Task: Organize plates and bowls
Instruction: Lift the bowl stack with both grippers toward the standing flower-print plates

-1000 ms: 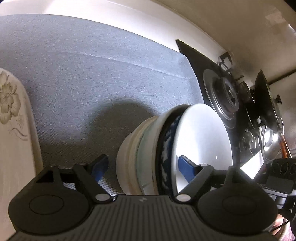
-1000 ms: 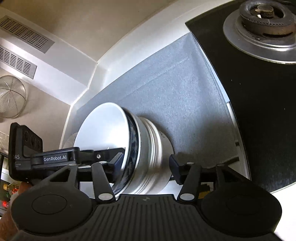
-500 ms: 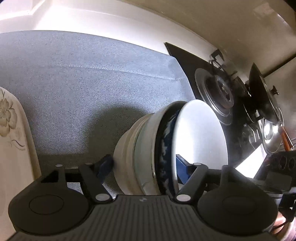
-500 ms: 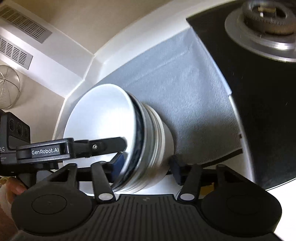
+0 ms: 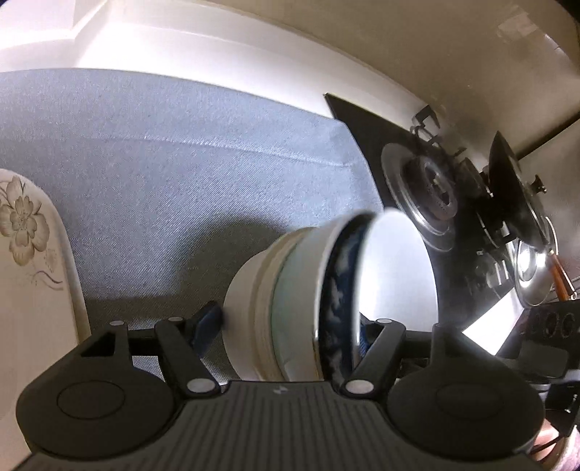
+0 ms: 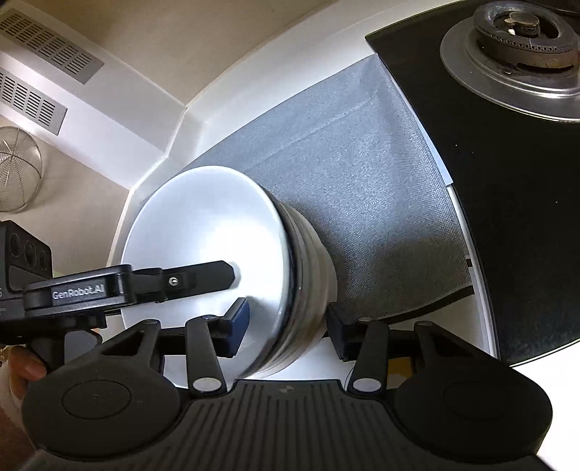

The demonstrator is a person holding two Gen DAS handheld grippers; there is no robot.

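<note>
A stack of nested bowls [image 5: 301, 300], white, pale green and dark blue patterned, is held sideways above the grey mat [image 5: 163, 163]. My left gripper [image 5: 286, 329] is shut across the stack, one finger on its base, the other inside the top white bowl. My right gripper [image 6: 286, 329] grips the same bowl stack [image 6: 232, 261] from the opposite side. The left gripper's finger [image 6: 195, 277] shows inside the white bowl in the right wrist view. A floral white plate [image 5: 32, 275] is at the far left.
A black gas stove [image 6: 507, 181] with a burner [image 6: 514, 21] borders the mat on the right. A pan with a lid [image 5: 522, 224] sits on the far burner. A white wall [image 5: 181, 40] runs behind. A wire strainer [image 6: 14, 174] hangs at left.
Both grippers have carried the bowl stack a little, with the stack tilting further onto its side. The grip on it is unchanged.
</note>
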